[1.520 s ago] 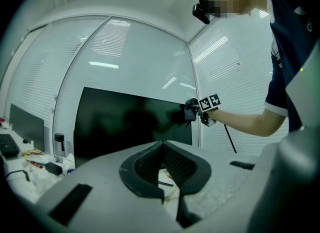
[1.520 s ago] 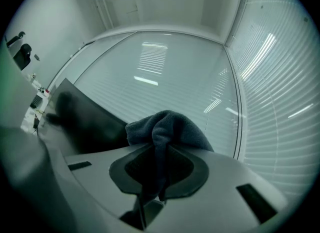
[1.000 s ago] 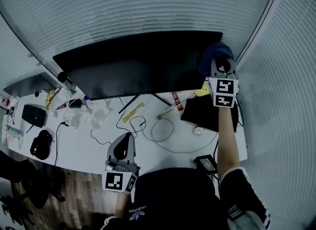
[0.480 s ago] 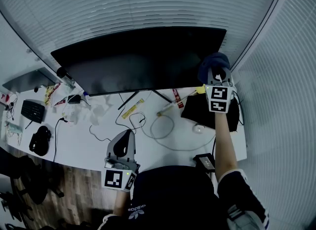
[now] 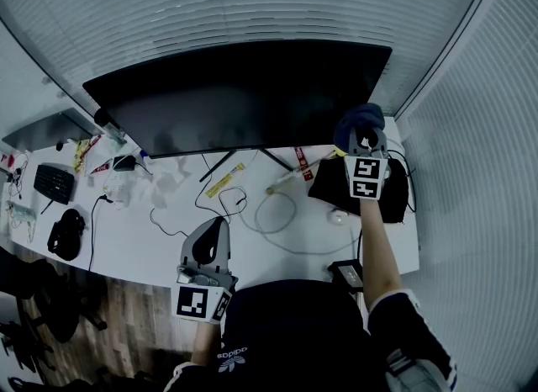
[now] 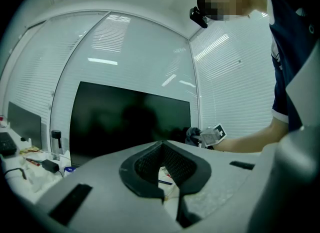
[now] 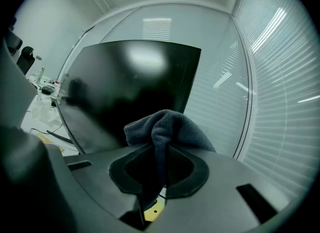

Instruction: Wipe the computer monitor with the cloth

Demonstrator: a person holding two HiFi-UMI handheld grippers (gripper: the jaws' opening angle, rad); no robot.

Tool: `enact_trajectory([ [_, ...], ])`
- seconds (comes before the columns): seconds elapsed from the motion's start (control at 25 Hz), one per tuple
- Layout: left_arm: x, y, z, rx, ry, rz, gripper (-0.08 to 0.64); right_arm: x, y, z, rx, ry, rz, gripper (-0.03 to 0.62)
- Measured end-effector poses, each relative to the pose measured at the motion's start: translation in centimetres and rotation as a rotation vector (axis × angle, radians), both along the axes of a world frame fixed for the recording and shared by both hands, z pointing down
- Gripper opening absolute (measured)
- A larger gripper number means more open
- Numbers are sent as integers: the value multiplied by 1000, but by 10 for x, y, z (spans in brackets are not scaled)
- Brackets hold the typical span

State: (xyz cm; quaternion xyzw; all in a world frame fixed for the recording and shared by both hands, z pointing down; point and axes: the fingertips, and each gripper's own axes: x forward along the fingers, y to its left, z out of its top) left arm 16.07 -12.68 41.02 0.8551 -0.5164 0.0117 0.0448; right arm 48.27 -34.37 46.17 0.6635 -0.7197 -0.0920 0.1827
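1. Looking down in the head view, the right claw (image 5: 363, 140) holds a dark cloth (image 5: 356, 119) at the lower right corner of the monitor (image 5: 235, 96). The left claw (image 5: 210, 243) hangs over the near edge of the worktop (image 5: 160, 235).
2. Left gripper view: its jaws sit together with nothing between them, and the monitor stands ahead.
3. Right gripper view: its jaws are clamped on the cloth, which is bunched before the screen.

Past the jaws of your right gripper (image 5: 363, 138): two glass walls (image 7: 165, 14) behind shut slatted blinds (image 5: 252, 3), meeting at a dark corner post (image 5: 445, 39). Strip lights (image 7: 156, 28) mirror in the glass above the jaws. White desk (image 5: 168, 243) below them. Behind and left of your left gripper (image 5: 217, 226) jaws: wood-plank floor (image 5: 126, 331), dark office chair (image 5: 38, 319).
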Motion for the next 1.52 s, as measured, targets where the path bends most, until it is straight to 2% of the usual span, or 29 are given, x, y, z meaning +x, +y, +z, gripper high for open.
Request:
enact_trajectory([
  [0.2,1,-2,-2,-1,4,3,5,-1,2,29,-57,7,0,48],
  [0.64,-5,-5,4,-7,4,-15,5,1,5,112,-250,-21,36,48],
  [1.08,-20,1,6,-6,12,-14,5,-5,6,113,-252,-63,150,48],
  [1.52,-55,-2,5,-16,29,-2,5,-63,7,110,-259,-78,126,48],
])
